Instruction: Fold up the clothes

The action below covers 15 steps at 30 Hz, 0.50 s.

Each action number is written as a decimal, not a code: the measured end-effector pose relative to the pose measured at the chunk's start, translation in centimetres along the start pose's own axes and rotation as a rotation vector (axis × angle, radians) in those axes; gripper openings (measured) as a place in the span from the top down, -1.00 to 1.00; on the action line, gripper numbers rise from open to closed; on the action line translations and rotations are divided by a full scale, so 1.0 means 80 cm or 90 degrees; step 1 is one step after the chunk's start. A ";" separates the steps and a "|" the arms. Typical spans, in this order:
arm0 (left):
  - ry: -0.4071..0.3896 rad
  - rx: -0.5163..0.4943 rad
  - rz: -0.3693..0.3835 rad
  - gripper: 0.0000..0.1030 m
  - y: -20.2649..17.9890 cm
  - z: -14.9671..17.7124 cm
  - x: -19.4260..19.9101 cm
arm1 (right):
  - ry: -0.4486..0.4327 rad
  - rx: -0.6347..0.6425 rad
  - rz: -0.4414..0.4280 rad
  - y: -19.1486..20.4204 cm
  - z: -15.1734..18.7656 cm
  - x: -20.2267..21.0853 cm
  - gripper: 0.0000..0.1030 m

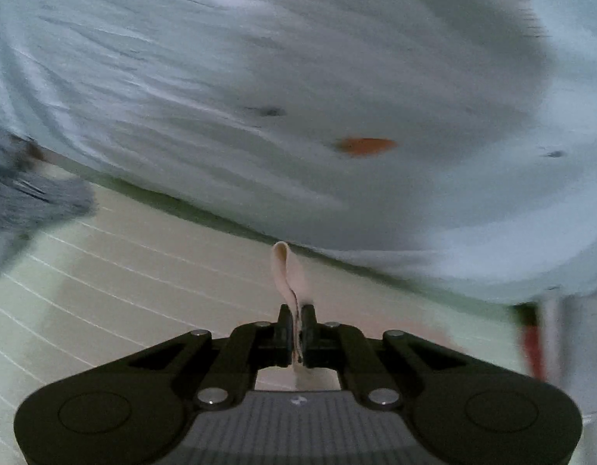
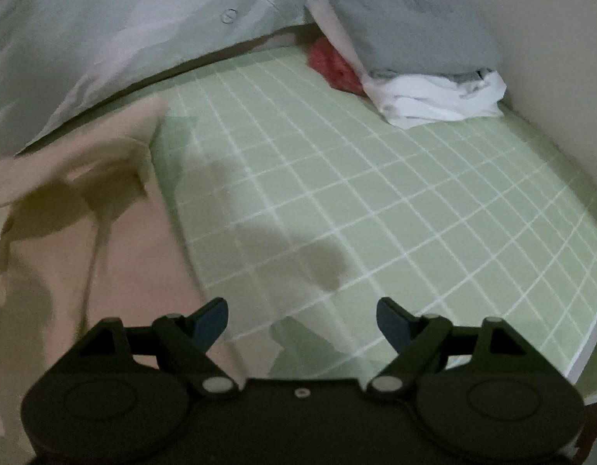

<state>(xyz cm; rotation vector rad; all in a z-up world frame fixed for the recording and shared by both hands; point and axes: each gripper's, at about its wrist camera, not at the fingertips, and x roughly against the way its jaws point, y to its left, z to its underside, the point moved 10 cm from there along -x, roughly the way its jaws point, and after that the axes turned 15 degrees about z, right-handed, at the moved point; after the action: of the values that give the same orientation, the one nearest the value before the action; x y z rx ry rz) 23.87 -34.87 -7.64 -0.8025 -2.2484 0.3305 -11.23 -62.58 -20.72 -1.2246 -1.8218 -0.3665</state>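
The peach garment (image 2: pixel 66 232) lies rumpled on the left part of the green grid mat (image 2: pixel 376 193), spread loosely with creases and a raised fold at its far edge, not yet in a neat folded shape. The left gripper (image 1: pixel 297 321) is closed on a thin peach strip of cloth (image 1: pixel 285 271), which curls up out of the pinch; it looks like an edge or corner of that same garment, though the left view does not show the rest of it. The right gripper (image 2: pixel 301 321) hangs with its jaws wide apart and nothing between them, above the bare mat just beside the garment's right edge.

As to progress: a stack (image 2: pixel 414 58) sits at the far right corner of the mat against the wall (image 2: pixel 550 38), with a grey piece on top, white cloth under it and something red (image 2: pixel 333 66) tucked beside. That reads as clothes already folded and set aside. The peach piece appears to be the one in hand, with one edge gripped and its folds still to be made.

Beyond the mat, a pale blue-grey shirt with a button (image 2: pixel 229 15) fills the far side; in the left view it looms large and blurred, with an orange mark (image 1: pixel 366 145) on it. It looks like the person's own clothing. The stack takes up the far corner, while the right half of the mat is open.
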 end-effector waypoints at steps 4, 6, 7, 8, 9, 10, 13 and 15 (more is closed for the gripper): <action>0.034 0.030 -0.041 0.14 0.051 0.020 -0.004 | -0.007 0.016 0.014 0.028 0.007 0.019 -0.64; 0.039 0.051 -0.042 -0.33 0.054 0.044 0.002 | -0.009 0.034 0.018 0.033 0.014 0.024 -0.64; 0.043 0.060 -0.042 -0.36 0.053 0.057 0.006 | -0.008 0.040 0.017 0.033 0.017 0.025 -0.64; 0.050 0.068 -0.039 -0.38 0.051 0.074 0.013 | -0.004 0.044 0.013 0.034 0.021 0.024 -0.64; 0.063 0.079 -0.039 -0.43 0.048 0.091 0.018 | -0.001 0.047 0.007 0.034 0.024 0.023 -0.64; 0.076 0.090 -0.038 -0.45 0.045 0.108 0.023 | 0.001 0.049 0.001 0.034 0.028 0.022 -0.64; 0.106 0.114 -0.035 -0.46 0.029 0.151 0.034 | 0.019 0.046 -0.034 0.035 0.040 0.015 -0.42; 0.117 0.110 -0.023 -0.48 0.009 0.172 0.044 | 0.030 0.047 -0.066 0.039 0.047 0.012 -0.22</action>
<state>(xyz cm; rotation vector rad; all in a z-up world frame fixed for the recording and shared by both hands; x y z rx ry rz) 12.60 -32.10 -15.87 -0.6720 -2.0289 0.4112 -10.56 -58.09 -22.74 -1.0660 -1.8455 -0.3799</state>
